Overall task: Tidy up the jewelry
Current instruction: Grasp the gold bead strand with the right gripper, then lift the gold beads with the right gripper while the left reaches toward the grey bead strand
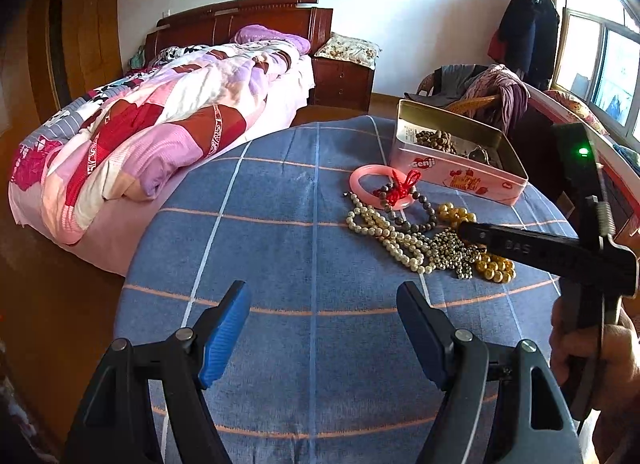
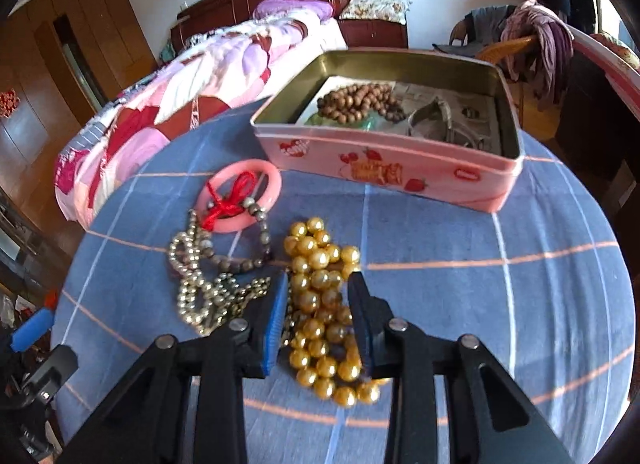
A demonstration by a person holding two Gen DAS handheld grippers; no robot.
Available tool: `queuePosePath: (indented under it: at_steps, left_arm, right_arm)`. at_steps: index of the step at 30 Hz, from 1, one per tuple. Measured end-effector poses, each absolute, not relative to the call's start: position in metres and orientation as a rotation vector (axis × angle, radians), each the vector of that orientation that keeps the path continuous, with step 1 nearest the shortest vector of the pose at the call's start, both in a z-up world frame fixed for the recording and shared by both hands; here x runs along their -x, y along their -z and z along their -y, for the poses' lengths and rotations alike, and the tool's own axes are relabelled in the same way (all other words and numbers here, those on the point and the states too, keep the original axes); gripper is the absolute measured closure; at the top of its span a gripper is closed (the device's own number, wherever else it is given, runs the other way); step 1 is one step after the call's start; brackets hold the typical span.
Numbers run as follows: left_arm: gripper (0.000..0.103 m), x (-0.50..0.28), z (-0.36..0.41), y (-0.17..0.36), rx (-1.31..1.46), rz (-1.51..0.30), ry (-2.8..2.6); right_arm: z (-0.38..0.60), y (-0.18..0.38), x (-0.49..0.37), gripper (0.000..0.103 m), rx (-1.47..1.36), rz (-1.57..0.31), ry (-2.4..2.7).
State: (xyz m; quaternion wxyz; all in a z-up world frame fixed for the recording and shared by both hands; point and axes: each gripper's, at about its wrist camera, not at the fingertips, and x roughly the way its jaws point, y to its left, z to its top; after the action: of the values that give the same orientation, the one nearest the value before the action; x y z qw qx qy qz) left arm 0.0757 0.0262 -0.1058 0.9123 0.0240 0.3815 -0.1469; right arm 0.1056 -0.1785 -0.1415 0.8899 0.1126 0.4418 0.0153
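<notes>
**Gold beads between your right jaws**

The gold beads [image 2: 322, 306] lie heaped on the blue cloth [image 2: 500, 304], between its near edge and the pink tin [image 2: 400, 172]. Your right gripper [image 2: 318, 314] straddles the heap, jaws narrowed around it; whether the pads already press on the beads is hard to tell, and the fingers hide part of the strand. To its left lie pearls [image 1: 384, 232], a dark bead string and a pink bangle [image 2: 240, 200], tangled together. Your left gripper [image 1: 322, 328] hangs apart and empty over bare cloth, likely waiting. The tin's contents are partly hidden by its wall.
</notes>
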Motion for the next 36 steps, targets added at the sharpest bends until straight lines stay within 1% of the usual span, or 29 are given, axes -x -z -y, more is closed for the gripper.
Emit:
queuePosePath:
  at_steps: [2, 3, 4, 10, 16, 23, 30, 36]
  left_arm:
    - [0.027, -0.077, -0.025, 0.107, -0.053, -0.788, 0.308]
    - [0.027, -0.078, -0.025, 0.107, -0.054, -0.790, 0.310]
    - [0.027, -0.079, -0.024, 0.108, -0.055, -0.791, 0.310]
    - [0.027, -0.083, -0.023, 0.112, -0.036, -0.807, 0.324]
    - [0.027, -0.086, -0.018, 0.113, -0.037, -0.807, 0.337]
    - [0.027, -0.090, -0.016, 0.113, -0.019, -0.816, 0.351]
    - [0.027, -0.105, -0.003, 0.109, -0.017, -0.811, 0.391]
    - [0.027, -0.147, 0.018, 0.110, 0.016, -0.829, 0.421]
  right_arm:
    - [0.178, 0.142, -0.105, 0.069, -0.222, -0.908, -0.031]
    - [0.178, 0.142, -0.105, 0.071, -0.212, -0.910, -0.028]
    - [0.180, 0.141, -0.104, 0.077, -0.201, -0.913, -0.023]
    - [0.201, 0.135, -0.088, 0.078, -0.336, -0.887, -0.069]
    - [0.214, 0.102, -0.056, 0.078, -0.416, -0.773, -0.108]
    - [0.229, 0.075, -0.045, 0.078, -0.546, -0.689, -0.178]
    - [0.220, 0.065, -0.038, 0.078, -0.423, -0.671, -0.105]
    - [0.217, 0.072, -0.039, 0.078, -0.397, -0.672, -0.077]
